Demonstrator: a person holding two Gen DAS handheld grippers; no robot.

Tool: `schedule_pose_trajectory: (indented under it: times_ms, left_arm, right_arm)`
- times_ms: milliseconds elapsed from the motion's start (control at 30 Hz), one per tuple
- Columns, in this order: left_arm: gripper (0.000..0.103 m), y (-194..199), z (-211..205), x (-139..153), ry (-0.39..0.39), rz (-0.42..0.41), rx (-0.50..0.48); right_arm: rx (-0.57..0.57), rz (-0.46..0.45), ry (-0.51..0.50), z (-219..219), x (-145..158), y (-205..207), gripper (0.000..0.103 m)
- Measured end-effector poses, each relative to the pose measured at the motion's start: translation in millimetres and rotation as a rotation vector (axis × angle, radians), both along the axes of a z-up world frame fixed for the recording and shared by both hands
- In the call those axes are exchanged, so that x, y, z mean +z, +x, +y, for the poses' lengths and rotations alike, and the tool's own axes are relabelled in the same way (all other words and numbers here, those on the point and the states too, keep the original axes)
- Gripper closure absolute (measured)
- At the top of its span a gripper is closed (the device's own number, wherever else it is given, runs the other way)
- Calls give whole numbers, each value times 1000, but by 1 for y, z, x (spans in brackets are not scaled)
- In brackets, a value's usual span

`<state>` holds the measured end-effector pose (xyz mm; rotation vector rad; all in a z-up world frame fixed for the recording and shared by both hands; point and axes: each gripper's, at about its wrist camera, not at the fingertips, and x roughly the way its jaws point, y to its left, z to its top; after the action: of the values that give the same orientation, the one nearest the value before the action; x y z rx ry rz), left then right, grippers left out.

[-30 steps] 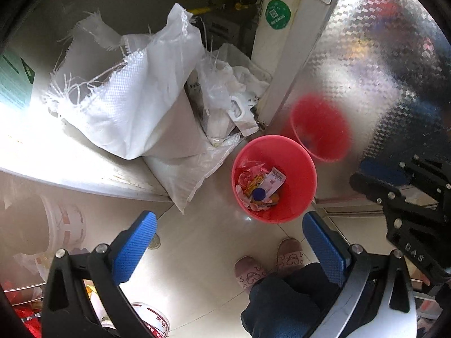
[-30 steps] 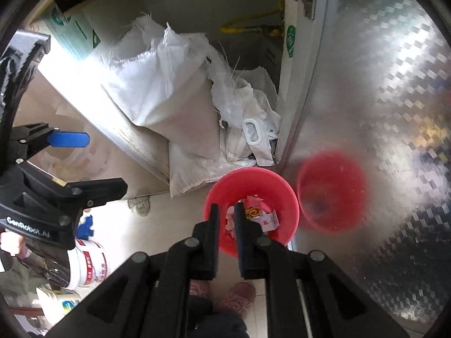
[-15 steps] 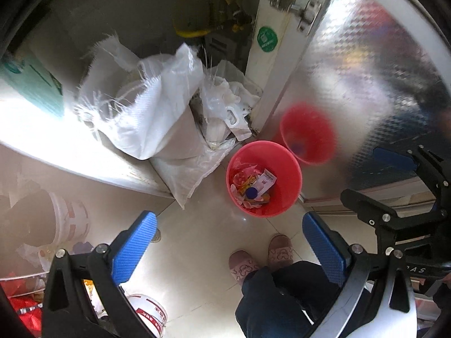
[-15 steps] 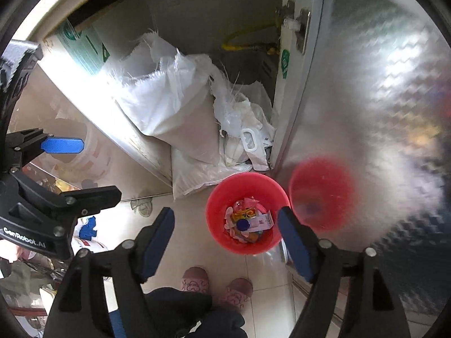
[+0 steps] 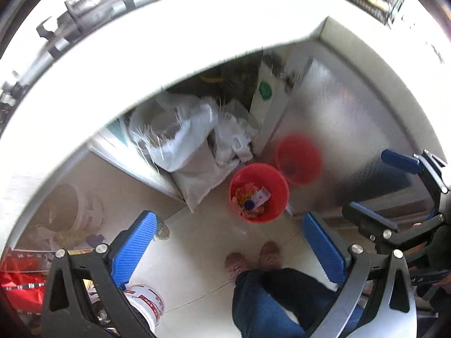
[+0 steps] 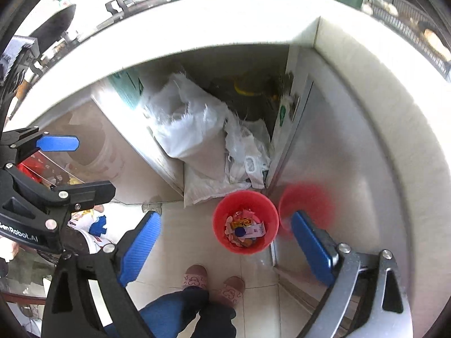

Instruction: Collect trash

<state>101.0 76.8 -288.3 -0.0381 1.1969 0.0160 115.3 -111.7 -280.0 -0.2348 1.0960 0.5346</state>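
Both claws hang high over the kitchen floor, pointing steeply down, and neither holds anything. On the right gripper (image 6: 225,250) the blue pads (image 6: 311,249) stand far apart; its jaws have just been opening, and nothing is between them. On the left gripper (image 5: 229,249) the blue fingers (image 5: 132,246) are spread just as wide, with only bare floor tile showing in the gap. Below and ahead of the right claw, between its two pads as its camera looks, sits the red bin (image 6: 245,221) on the pale tiles, with the trash (image 6: 243,229) lying in its bottom: crumpled wrappers, a white slip of paper and a small blue cap. Just right of the bin a shiny metal cabinet door (image 6: 338,152) throws back a blurred red reflection of it. Beyond the bin, farther from the claws, a frayed white woven sack (image 6: 186,132) and some thin plastic bags (image 6: 245,152) are stuffed into the open cupboard under the white counter (image 6: 225,31). Nearer than the bin, under the claws, the person's pink slippers (image 6: 194,277) and dark trouser legs (image 6: 186,312) show. Off to the left of the left claw a white bucket (image 5: 145,307) stands on the floor.
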Motion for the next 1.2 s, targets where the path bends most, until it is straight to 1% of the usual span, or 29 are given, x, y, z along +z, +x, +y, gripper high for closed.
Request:
schedule_pose_trajectory:
  times_ms: [133, 267, 367, 500, 633, 800, 867, 900, 967, 1033, 1200]
  left_arm:
    - [0, -3, -5, 40, -8, -55, 28]
    - [0, -3, -16, 74, 0, -98, 31]
    - [0, -5, -21, 101, -14, -144, 21]
    - [0, -7, -28, 135, -30, -208, -3]
    - [0, -15, -36, 165, -44, -274, -46]
    - [0, -37, -46, 205, -26, -374, -130]
    - [0, -49, -48, 221, -40, -412, -166]
    - [0, -56, -48, 228, -48, -425, -180]
    - [0, -72, -47, 243, -39, -456, -187]
    - [0, -90, -46, 256, -32, -477, -200]
    - [0, -133, -41, 272, -33, -508, -233]
  right_arm:
    - [10, -53, -4, -4, 35, 0, 1]
    - [-7, -106, -14, -13, 73, 1, 1]
    - [-48, -131, -12, -22, 101, 1, 1]
    - [-119, -193, -14, -37, 133, -5, 1]
    - [-189, -258, -11, -48, 163, -14, 1]
    - [-294, -331, -4, -63, 201, -41, 1]
    - [-330, -363, -5, -63, 213, -55, 1]
    - [-344, -378, 1, -64, 222, -62, 1]
    - [-379, -416, 5, -62, 236, -81, 1]
    - [-415, -455, -1, -61, 250, -101, 1]
    - [-481, -479, 13, -56, 272, -140, 1]
